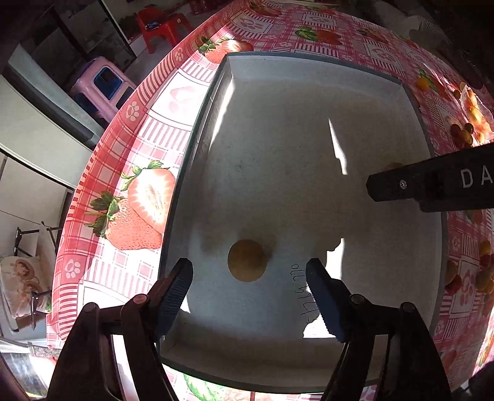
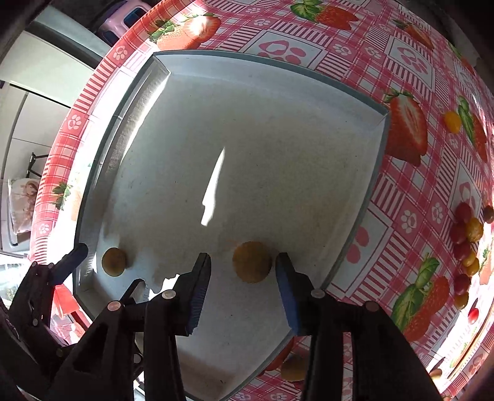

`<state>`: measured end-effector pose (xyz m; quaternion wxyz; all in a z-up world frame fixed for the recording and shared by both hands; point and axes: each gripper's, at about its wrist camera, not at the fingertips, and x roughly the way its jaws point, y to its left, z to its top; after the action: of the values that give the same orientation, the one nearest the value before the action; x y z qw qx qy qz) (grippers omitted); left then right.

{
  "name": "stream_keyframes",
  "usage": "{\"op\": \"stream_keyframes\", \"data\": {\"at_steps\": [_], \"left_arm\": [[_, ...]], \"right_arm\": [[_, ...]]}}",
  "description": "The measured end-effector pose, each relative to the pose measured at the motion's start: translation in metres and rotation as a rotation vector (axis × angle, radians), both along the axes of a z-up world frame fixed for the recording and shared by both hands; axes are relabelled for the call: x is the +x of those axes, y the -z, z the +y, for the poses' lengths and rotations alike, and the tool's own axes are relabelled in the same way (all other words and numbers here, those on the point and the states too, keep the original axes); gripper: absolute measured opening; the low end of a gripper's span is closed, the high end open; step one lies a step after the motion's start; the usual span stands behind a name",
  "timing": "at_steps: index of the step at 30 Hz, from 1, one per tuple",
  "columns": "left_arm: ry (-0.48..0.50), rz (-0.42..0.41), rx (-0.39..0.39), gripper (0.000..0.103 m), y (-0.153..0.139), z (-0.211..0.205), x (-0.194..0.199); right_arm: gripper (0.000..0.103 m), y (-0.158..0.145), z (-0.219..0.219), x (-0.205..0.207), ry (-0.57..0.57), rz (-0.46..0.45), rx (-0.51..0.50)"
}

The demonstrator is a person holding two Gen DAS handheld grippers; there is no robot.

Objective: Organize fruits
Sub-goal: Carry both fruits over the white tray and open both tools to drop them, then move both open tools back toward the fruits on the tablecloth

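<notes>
A white square tray (image 1: pixel 308 101) lies on the strawberry tablecloth. In the left wrist view a yellow round fruit (image 1: pixel 246 260) lies on the tray floor, just ahead of my open left gripper (image 1: pixel 248 271). In the right wrist view a second yellow fruit (image 2: pixel 252 261) lies on the tray (image 2: pixel 278 123) between the spread fingers of my open right gripper (image 2: pixel 244 262), apart from both pads. The first fruit (image 2: pixel 113 261) shows at the tray's left side there, beside the left gripper's fingertip (image 2: pixel 74 256). The right gripper's body (image 1: pixel 432 185) enters the left wrist view from the right.
Several red and yellow cherry tomatoes (image 2: pixel 466 243) lie loose on the tablecloth right of the tray, also in the left wrist view (image 1: pixel 466 132). One yellow fruit (image 2: pixel 291 368) sits off the tray's near corner. A pink stool (image 1: pixel 105 86) and red stool (image 1: pixel 160 26) stand beyond the table edge.
</notes>
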<state>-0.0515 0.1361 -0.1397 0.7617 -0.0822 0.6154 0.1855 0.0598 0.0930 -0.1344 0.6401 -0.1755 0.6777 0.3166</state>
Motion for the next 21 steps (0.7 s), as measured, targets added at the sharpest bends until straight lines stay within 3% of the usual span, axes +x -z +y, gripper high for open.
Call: {"op": "stream_keyframes", "data": {"at_steps": [4,12,21], "left_arm": [[0.01,0.013,-0.017,0.077,-0.002,-0.008,0.0],[0.068,0.018,-0.012,0.077,-0.022,-0.038,0.007],[0.251,-0.015,-0.023,0.077,-0.045,-0.106,0.045]], "right_arm": [[0.086,-0.015,-0.009,0.0,0.036,0.018,0.058],[0.086,-0.045,-0.056,0.016,0.155,-0.021,0.108],[0.086,-0.054,-0.179,0.025,0.385,-0.027,0.042]]}}
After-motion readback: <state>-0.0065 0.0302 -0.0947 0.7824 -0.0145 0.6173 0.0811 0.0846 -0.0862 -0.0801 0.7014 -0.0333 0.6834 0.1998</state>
